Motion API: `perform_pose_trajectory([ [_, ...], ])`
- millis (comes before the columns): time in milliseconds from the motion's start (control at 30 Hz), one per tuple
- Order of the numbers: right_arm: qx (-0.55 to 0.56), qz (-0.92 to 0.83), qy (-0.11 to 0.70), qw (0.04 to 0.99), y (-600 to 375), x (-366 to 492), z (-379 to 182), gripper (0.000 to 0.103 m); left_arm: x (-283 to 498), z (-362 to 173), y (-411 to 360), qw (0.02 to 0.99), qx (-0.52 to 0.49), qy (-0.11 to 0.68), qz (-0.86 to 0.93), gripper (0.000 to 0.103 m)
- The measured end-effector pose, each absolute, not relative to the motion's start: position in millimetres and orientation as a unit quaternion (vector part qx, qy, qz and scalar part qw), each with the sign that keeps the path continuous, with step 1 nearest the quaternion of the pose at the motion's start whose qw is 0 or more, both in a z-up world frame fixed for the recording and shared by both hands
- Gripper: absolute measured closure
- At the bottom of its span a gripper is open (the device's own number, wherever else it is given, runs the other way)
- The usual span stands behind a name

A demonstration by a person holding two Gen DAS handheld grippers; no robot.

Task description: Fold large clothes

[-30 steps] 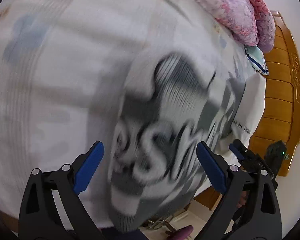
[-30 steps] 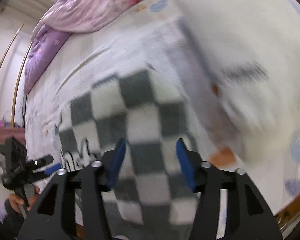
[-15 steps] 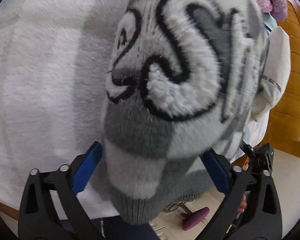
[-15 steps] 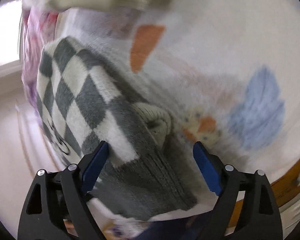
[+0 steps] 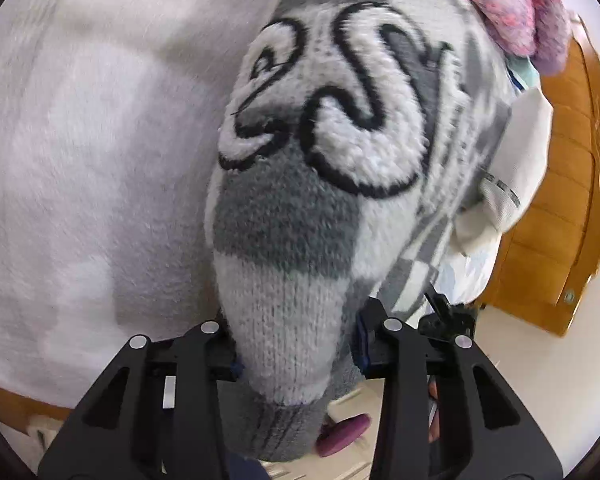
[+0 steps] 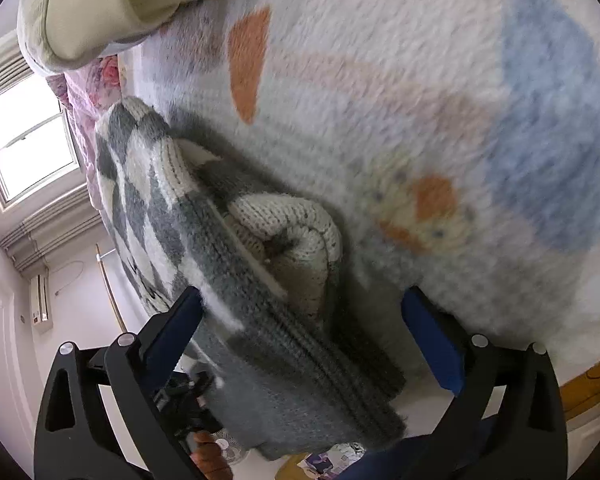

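Left wrist view: the grey-and-white checkered knit sweater with fuzzy black-outlined lettering [image 5: 332,152] lay on the pale fleece blanket with orange and blue shapes [image 5: 80,152], its ribbed grey hem hanging over the bed's near edge toward the camera.
Left gripper [image 5: 298,344]: jaws were closing to a narrow gap, with the sweater's hem corner bunched between the blue pads; the knit bulged above them and the pads appeared to press on it.
Right gripper [image 6: 304,340]: jaws were opening, standing wide; the other hem corner sat between the blue pads [image 6: 432,340], but the right-hand pad was clear of the cloth, so nothing was clamped.
Where the sweater lay: it ran away from both grippers toward a pink floral quilt [image 5: 504,4] at the far end, a folded layer showing at its right edge in the right wrist view.
Deciding relation: the garment's long axis ran forward from the hem, with both grippers at the near end, one at each corner.
Nearer hand: the left looked already engaged; the right seemed to need to close before the hem could be carried forward along that axis.
Risk: with one corner loose, the fold would likely skew.
Surroundings: a cream garment [image 6: 100,12] lay beyond, and a wooden bed frame [image 5: 560,208] bordered the mattress.
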State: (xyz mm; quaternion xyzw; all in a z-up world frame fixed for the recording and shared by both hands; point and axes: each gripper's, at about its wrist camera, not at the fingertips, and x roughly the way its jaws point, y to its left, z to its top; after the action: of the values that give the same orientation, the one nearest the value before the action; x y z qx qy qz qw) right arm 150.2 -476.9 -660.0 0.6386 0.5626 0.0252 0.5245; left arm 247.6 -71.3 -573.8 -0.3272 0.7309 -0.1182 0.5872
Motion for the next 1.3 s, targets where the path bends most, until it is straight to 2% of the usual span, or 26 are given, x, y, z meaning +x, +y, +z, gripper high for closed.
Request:
perform_pose_trajectory([
  [233,0.668,0.035,0.555,0.494,-440,155,-666,0.007,274,-553,-57,0.602,-0.311,0.726,-0.119,0.066],
  [433,0.668,0.011,0.544,0.507,-426,153,-664,0.006,272,-569,-43,0.597,-0.288,0.738,-0.123,0.063],
  [567,0.686,0.037,0.547,0.478,-406,173,-668,0.006,267,-582,-37,0.594,-0.29,0.74,-0.123,0.058],
  [700,0.676,0.031,0.551,0.489,-400,177,-670,0.006,267,-593,-38,0.588,-0.286,0.747,-0.121,0.047],
  [767,0.675,0.035,0.552,0.488,-399,177,-670,0.006,268,-598,-41,0.587,-0.28,0.75,-0.118,0.038],
  [900,0.664,0.046,0.56,0.493,-385,182,-666,0.006,269,-607,-50,0.604,-0.259,0.747,-0.099,0.011],
  [933,0.661,0.041,0.56,0.498,-385,181,-665,0.008,266,-611,-53,0.602,-0.267,0.746,-0.098,0.011],
  [967,0.657,0.034,0.56,0.503,-385,179,-663,0.013,262,-616,-52,0.593,-0.286,0.746,-0.101,0.012],
  [1000,0.655,0.03,0.559,0.508,-386,177,-660,0.019,259,-616,-49,0.591,-0.306,0.74,-0.098,0.029],
  [1033,0.656,0.028,0.554,0.512,-388,173,-655,0.03,259,-612,-48,0.595,-0.313,0.733,-0.104,0.04],
  [1067,0.661,0.028,0.545,0.515,-390,167,-650,0.045,259,-606,-49,0.601,-0.303,0.732,-0.105,0.045],
  [1133,0.667,0.032,0.53,0.524,-395,157,-634,0.056,260,-594,-50,0.608,-0.285,0.731,-0.121,0.061],
  [1300,0.608,0.046,0.533,0.587,-395,172,-565,0.061,266,-554,-45,0.611,-0.291,0.719,-0.161,0.07],
])
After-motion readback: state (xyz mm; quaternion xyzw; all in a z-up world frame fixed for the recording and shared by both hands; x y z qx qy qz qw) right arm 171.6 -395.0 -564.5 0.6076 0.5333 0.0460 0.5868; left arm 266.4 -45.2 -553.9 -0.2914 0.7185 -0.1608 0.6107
